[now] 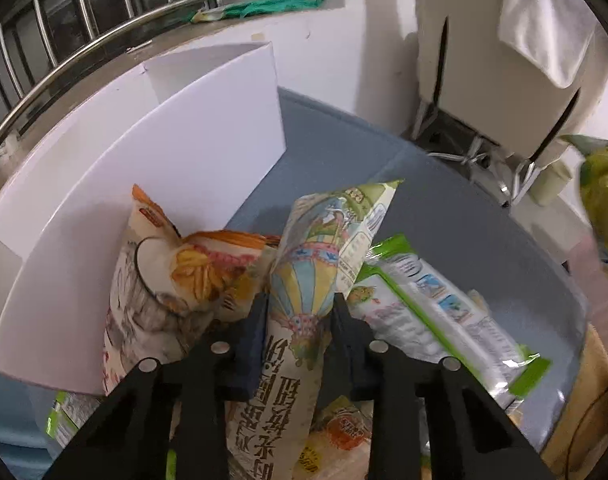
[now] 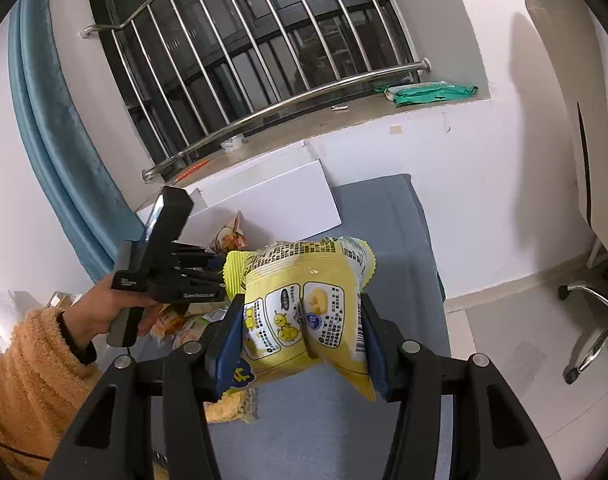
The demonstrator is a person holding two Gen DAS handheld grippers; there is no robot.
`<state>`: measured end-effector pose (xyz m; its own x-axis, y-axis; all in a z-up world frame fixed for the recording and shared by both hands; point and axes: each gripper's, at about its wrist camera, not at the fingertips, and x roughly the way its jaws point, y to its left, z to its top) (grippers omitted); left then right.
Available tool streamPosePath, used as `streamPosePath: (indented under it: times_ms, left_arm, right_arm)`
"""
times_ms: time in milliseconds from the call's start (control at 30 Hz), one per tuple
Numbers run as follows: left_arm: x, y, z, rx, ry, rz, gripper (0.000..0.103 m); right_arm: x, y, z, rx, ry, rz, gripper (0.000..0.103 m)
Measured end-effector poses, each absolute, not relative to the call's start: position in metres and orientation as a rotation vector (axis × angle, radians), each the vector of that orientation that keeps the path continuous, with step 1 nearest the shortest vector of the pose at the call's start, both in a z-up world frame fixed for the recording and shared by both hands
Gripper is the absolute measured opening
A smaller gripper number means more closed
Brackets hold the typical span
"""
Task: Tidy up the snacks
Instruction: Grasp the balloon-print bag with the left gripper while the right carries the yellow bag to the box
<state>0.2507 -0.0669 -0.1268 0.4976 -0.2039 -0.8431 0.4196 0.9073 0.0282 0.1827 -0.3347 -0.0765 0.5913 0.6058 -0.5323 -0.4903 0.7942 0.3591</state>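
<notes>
Blue-grey table (image 2: 387, 216) is carrying a white box (image 1: 208, 128) sitting ahead-left of both tongs. Right gripper (image 2: 302, 336) is clamping a yellow snack bag (image 2: 304, 304) above the table. Left gripper (image 1: 300, 312) is pinching a balloon-print snack bag (image 1: 307, 280), snack pile (image 1: 423, 300) lying beside it.

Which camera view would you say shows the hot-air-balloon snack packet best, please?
The left wrist view: the balloon packet fills the centre, clamped between the left gripper's fingers. In the right wrist view it is hidden behind the yellow packet that the right gripper holds.
</notes>
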Motion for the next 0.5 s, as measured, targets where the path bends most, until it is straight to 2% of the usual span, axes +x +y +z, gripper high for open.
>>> streamPosePath:
  times_ms: [200, 367, 500]
  left_arm:
    - [0.206, -0.044, -0.076, 0.118, 0.802, -0.347, 0.027]
    - [0.168, -0.003, -0.008, -0.108, 0.600, -0.355, 0.026]
    - [0.168, 0.044, 0.042, -0.279, 0.462, -0.291, 0.026]
  right_arm:
    - [0.181, -0.331, -0.072, 0.184, 0.667, 0.641, 0.057]
    - [0.189, -0.317, -0.061, 0.182, 0.647, 0.660, 0.057]
    - [0.211, -0.291, -0.038, 0.164, 0.612, 0.693, 0.057]
